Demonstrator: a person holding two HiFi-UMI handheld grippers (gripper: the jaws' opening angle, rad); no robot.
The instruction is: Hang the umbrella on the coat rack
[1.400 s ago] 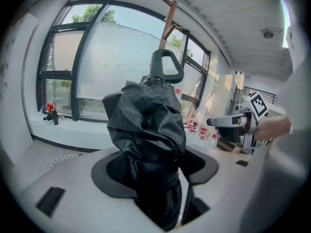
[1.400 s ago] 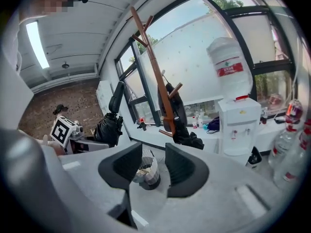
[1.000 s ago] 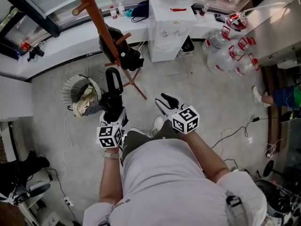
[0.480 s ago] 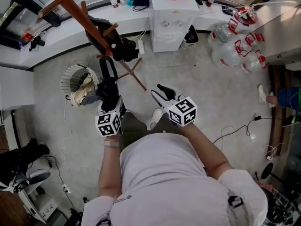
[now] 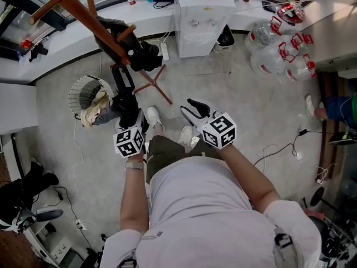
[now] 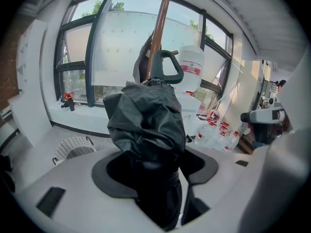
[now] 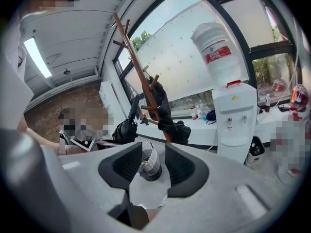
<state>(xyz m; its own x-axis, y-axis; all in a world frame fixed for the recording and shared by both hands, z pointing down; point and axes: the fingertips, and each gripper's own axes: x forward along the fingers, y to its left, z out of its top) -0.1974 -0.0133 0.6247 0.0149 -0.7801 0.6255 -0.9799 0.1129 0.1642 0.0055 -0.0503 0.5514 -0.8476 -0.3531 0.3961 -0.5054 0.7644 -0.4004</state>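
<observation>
The black folded umbrella (image 5: 127,102) stands upright in my left gripper (image 5: 130,118), which is shut on its bunched fabric (image 6: 146,125). Its loop handle (image 6: 165,67) points up and lies close in front of the brown coat rack pole (image 6: 158,28). In the head view the handle (image 5: 119,75) sits just below the rack's pole (image 5: 83,15) and the dark bag (image 5: 136,49) hanging on it. My right gripper (image 5: 193,109) is open and holds nothing, to the right of the umbrella. From the right gripper view the rack (image 7: 138,67) stands ahead to the left, beyond the jaws of my right gripper (image 7: 148,166).
A wire basket (image 5: 83,94) stands left of the rack's feet (image 5: 159,91). A white water dispenser (image 5: 198,15) is against the window counter (image 5: 67,49), with several water bottles (image 5: 273,43) to its right. Cables (image 5: 279,149) lie on the concrete floor.
My left gripper has carried the umbrella forward, so its handle is now nearer the rack pole and the hanging bag. The person has stepped closer. The right gripper stays open beside it.
</observation>
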